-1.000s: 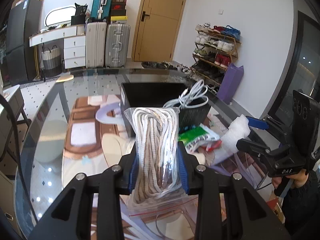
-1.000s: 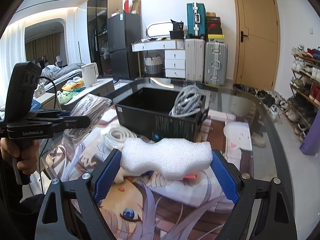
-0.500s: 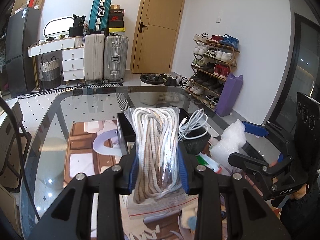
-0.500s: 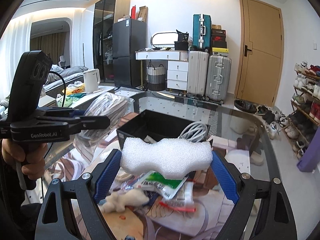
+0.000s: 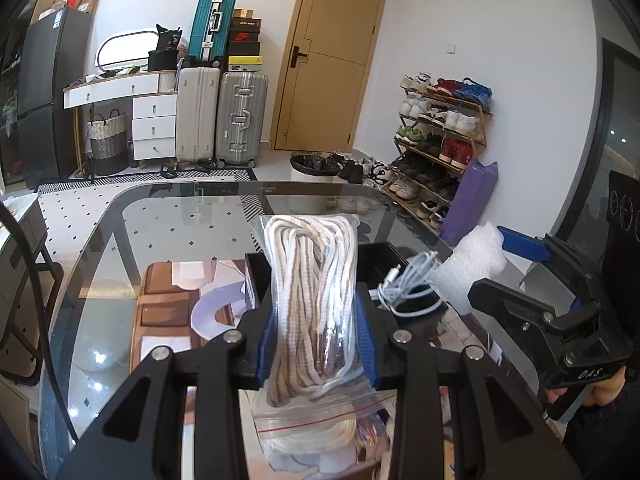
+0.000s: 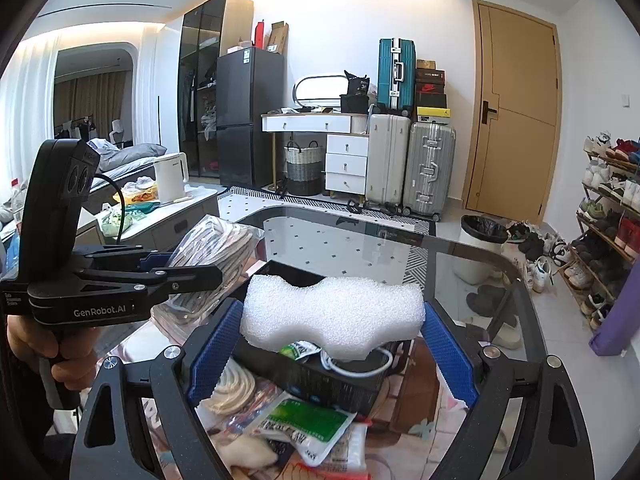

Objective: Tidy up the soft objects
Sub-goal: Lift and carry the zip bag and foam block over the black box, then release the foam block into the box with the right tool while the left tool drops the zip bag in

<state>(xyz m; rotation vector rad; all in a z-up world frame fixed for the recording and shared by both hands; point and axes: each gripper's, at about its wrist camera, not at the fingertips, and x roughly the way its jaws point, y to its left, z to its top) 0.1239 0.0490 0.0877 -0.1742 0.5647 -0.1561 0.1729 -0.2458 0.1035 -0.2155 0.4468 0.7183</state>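
The left gripper (image 5: 318, 330) has its blue fingers (image 5: 267, 344) clamped on a clear bag of coiled cord (image 5: 314, 292), held upright above the glass bench (image 5: 168, 232), in front of the black box (image 5: 382, 258). The right gripper (image 6: 332, 338) grips a white foam block (image 6: 334, 316) between widely spread fingers (image 6: 448, 352), held over the near edge of the same box (image 6: 320, 380). A white cable (image 5: 408, 288) lies coiled in the box, and a green packet (image 6: 306, 430) lies on the bench in front of it.

bright, even light fills both views, with a glowing ceiling strip (image 6: 100, 28) at upper left. the glass table (image 5: 168, 232) mirrors it; fisheye edges bend and darken.
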